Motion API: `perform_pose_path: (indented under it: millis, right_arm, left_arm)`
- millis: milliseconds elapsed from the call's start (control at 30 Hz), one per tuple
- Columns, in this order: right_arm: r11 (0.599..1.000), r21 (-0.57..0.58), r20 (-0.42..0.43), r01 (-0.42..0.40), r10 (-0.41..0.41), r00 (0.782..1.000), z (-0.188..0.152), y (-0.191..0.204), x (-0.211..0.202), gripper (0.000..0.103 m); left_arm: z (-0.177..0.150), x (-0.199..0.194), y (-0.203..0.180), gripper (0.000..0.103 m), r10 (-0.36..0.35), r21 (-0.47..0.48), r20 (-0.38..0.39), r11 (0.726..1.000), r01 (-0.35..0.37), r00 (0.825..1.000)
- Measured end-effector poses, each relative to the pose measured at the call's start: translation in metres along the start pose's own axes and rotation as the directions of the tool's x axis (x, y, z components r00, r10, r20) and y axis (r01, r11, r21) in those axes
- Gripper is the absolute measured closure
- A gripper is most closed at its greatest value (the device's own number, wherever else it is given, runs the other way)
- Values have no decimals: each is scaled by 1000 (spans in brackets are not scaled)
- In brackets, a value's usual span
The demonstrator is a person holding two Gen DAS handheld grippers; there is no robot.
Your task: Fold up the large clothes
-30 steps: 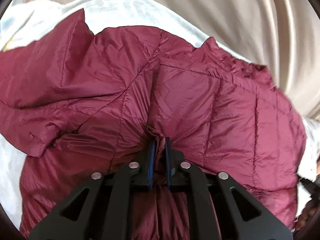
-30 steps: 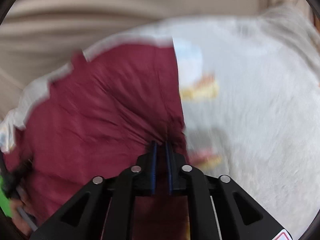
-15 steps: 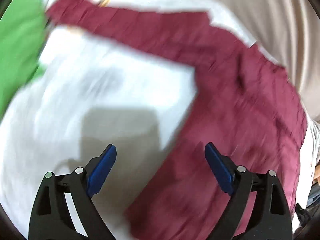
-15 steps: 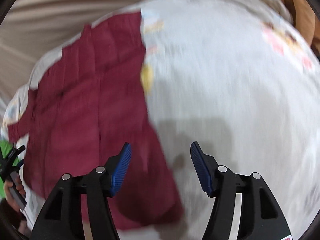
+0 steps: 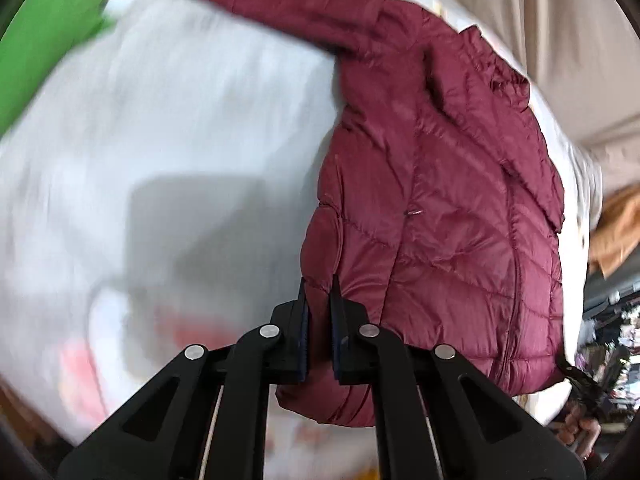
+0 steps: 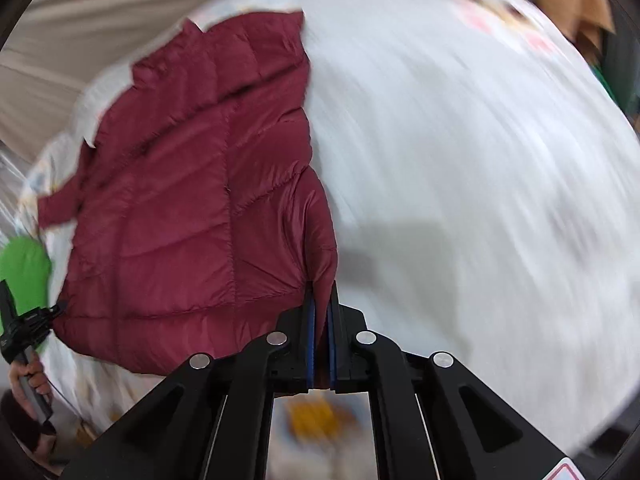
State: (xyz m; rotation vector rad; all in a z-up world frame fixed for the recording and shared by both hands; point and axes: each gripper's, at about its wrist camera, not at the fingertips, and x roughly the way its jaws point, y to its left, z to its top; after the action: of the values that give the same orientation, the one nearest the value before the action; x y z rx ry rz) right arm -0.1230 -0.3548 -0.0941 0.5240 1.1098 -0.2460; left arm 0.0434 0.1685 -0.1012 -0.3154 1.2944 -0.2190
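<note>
A maroon quilted puffer jacket [image 5: 440, 200] lies on a white printed sheet [image 5: 180, 140], with one sleeve stretched toward the far left. My left gripper [image 5: 319, 292] is at the jacket's near-left edge; its jaws are closing and the pads pinch a fold of that edge. In the right wrist view the jacket [image 6: 192, 200] fills the left half. My right gripper [image 6: 321, 296] is shut on the jacket's near-right edge, with fabric squeezed between the blue pads. The left gripper [image 6: 24, 332] shows at that view's left rim, in a person's hand.
Bare white sheet [image 6: 460, 160] spreads to the right of the jacket. A green cloth [image 5: 48, 32] lies at the far left. Beige curtain [image 5: 560, 40] hangs behind the bed. A brown-orange item [image 5: 616, 228] sits at the right edge.
Both grippers let go of the jacket's middle, opened wide and swung outward. Now each is closed on an outer edge of the jacket.
</note>
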Motion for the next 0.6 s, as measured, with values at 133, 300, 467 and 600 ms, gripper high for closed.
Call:
perform_pose_path:
  millis: [133,300,467,600]
  right_arm:
    - [995,44,-97,95,-90,991,-37,-20,-11,90]
    - [997,74,161,13,-24,987,39,8,-45,87]
    - [997,-1,263,-80,77,962,144,58,4,101]
    - [996,-12,246,-88,88,965,204,78,58,103]
  left_arm:
    - [-27,-19,4,90,-8,-62,-18,998,7,1000]
    - [42,-62,-31,84,-69,-38,219,996,79,973]
    - [97,-18,-115,85,-118,119,240,989,91,964]
    - [118,65,-163,84,-82,215,151,976,48,985]
